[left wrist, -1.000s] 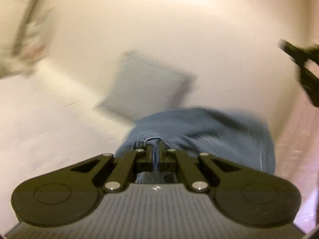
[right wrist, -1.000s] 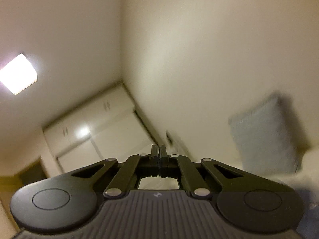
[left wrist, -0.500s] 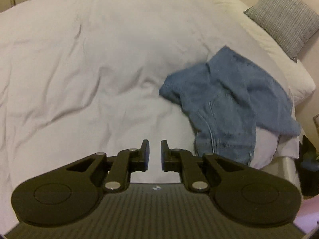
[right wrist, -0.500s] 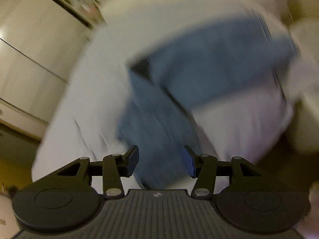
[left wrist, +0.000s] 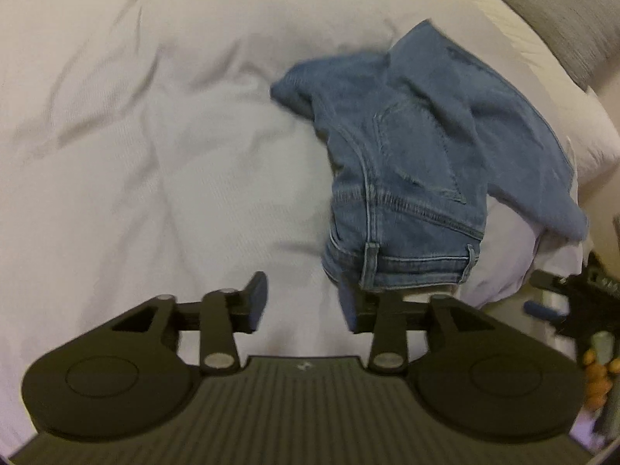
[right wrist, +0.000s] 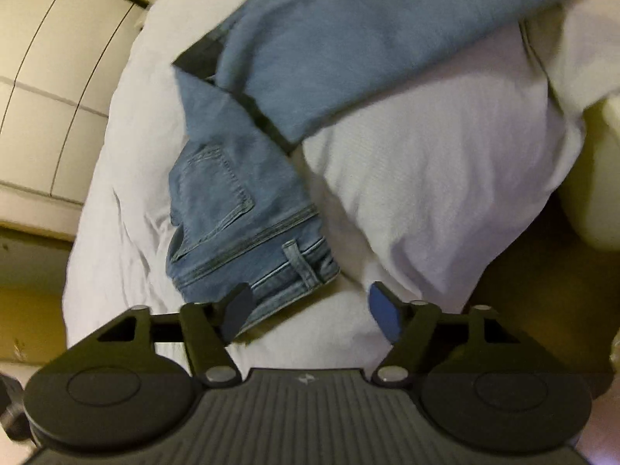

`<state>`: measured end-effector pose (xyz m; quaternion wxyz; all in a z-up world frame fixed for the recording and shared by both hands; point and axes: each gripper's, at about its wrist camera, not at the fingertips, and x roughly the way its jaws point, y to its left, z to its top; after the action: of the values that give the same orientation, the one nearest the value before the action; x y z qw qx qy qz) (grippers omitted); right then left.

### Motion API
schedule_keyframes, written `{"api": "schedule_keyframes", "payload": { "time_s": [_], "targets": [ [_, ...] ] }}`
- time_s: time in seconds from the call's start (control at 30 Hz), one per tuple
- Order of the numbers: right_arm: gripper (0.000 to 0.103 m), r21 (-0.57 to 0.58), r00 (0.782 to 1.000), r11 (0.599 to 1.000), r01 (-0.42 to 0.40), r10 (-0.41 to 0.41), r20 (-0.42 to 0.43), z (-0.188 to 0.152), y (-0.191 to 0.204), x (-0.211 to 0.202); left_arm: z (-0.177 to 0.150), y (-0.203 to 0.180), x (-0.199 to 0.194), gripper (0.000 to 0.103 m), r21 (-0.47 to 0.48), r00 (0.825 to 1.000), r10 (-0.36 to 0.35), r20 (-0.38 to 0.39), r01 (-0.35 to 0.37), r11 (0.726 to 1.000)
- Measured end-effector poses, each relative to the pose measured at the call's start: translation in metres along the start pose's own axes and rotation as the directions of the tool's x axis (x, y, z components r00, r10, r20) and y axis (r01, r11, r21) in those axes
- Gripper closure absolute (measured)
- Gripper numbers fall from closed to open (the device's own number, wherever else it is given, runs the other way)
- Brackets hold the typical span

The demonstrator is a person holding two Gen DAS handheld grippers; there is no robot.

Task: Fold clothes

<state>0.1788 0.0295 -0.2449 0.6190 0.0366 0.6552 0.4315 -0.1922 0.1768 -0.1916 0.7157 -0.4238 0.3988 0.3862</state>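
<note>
Plainly, neither tool holds anything. The left gripper (left wrist: 304,302) has its jaws partly apart and opening, with only white bedding (left wrist: 155,178) in the gap; the jeans (left wrist: 418,178) lie just ahead and to its right, waistband end nearest, almost beside the right finger. That offset suggests it is lining up on the waistband's near corner, not the middle of the cloth.

The right gripper (right wrist: 306,310) stands wider, its jaws opening too, and between them shows the waistband's edge with bedding beneath; the pads do not press on it. Its left finger (right wrist: 236,310) overlaps the denim in view, though whether it touches I cannot tell.

Beyond both, the jeans (right wrist: 248,209) sprawl crumpled, one leg thrown across the other toward the far side, so I judge they must be spread flat before any fold. A grey pillow (left wrist: 562,11) sits farther off, ahead right of the left gripper.
</note>
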Motion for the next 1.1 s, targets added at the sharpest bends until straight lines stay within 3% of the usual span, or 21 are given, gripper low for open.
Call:
{"api": "schedule_keyframes", "payload": {
  "time_s": [0.1, 0.23, 0.3, 0.37, 0.47, 0.53, 0.6, 0.63, 0.7, 0.77, 0.87, 0.97, 1.1],
  "targets": [
    [0.026, 0.038, 0.999, 0.999, -0.021, 0.022, -0.026, 0.003, -0.01, 0.023, -0.008, -0.005, 0.022, 0.061, -0.047, 1.0, -0.025, -0.01, 0.024, 0.999],
    [0.024, 0.006, 0.998, 1.0, -0.021, 0.021, -0.06, 0.008, -0.012, 0.054, -0.01, -0.034, 0.051, 0.054, 0.118, 0.999, 0.008, -0.04, -0.003, 0.993],
    [0.023, 0.015, 0.997, 0.999, -0.04, 0.041, -0.059, 0.012, -0.015, 0.067, -0.01, -0.044, 0.061, 0.047, 0.155, 1.0, 0.002, -0.029, 0.003, 0.988],
    [0.023, 0.035, 0.997, 0.998, -0.059, 0.061, -0.055, 0.015, -0.018, 0.078, -0.008, -0.041, 0.071, 0.039, 0.101, 0.999, -0.046, -0.019, 0.048, 0.994],
    [0.023, 0.077, 0.992, 0.992, -0.1, 0.105, -0.064, 0.018, -0.023, 0.094, -0.004, -0.03, 0.083, 0.037, -0.033, 0.992, -0.129, -0.008, 0.129, 0.991],
    [0.023, 0.111, 0.988, 0.985, -0.133, 0.141, -0.069, 0.019, -0.026, 0.103, -0.004, -0.024, 0.087, 0.037, -0.082, 0.994, -0.114, -0.003, 0.113, 0.99],
    [0.039, 0.083, 0.988, 0.989, -0.125, 0.132, -0.078, 0.019, -0.02, 0.106, -0.006, -0.023, 0.087, 0.038, -0.074, 0.996, -0.089, 0.001, 0.089, 0.993],
    [0.053, 0.053, 0.989, 0.992, -0.117, 0.121, -0.082, 0.019, -0.017, 0.105, -0.006, -0.028, 0.083, 0.038, -0.022, 0.997, -0.077, -0.001, 0.077, 0.997],
    [0.065, 0.021, 0.988, 0.992, -0.122, 0.124, -0.087, 0.019, -0.014, 0.098, -0.008, -0.04, 0.072, 0.038, 0.107, 0.999, -0.04, 0.007, 0.039, 0.993],
    [0.073, 0.024, 0.984, 0.988, -0.153, 0.155, -0.091, 0.019, -0.013, 0.087, -0.01, -0.057, 0.061, 0.038, 0.259, 0.999, 0.013, 0.036, -0.022, 0.966],
    [0.075, 0.012, 0.975, 0.98, -0.196, 0.197, -0.106, 0.017, -0.001, 0.071, -0.016, -0.081, 0.043, 0.038, 0.421, 0.991, 0.058, 0.119, -0.103, 0.901],
    [0.075, 0.0, 0.964, 0.971, -0.239, 0.238, -0.121, 0.015, 0.012, 0.055, -0.023, -0.101, 0.03, 0.038, 0.537, 0.982, 0.048, 0.182, -0.14, 0.832],
    [0.075, -0.007, 0.944, 0.954, -0.299, 0.295, -0.152, 0.013, 0.04, 0.049, -0.034, -0.122, 0.026, 0.036, 0.687, 0.976, 0.009, 0.216, -0.159, 0.709]
  ]
}}
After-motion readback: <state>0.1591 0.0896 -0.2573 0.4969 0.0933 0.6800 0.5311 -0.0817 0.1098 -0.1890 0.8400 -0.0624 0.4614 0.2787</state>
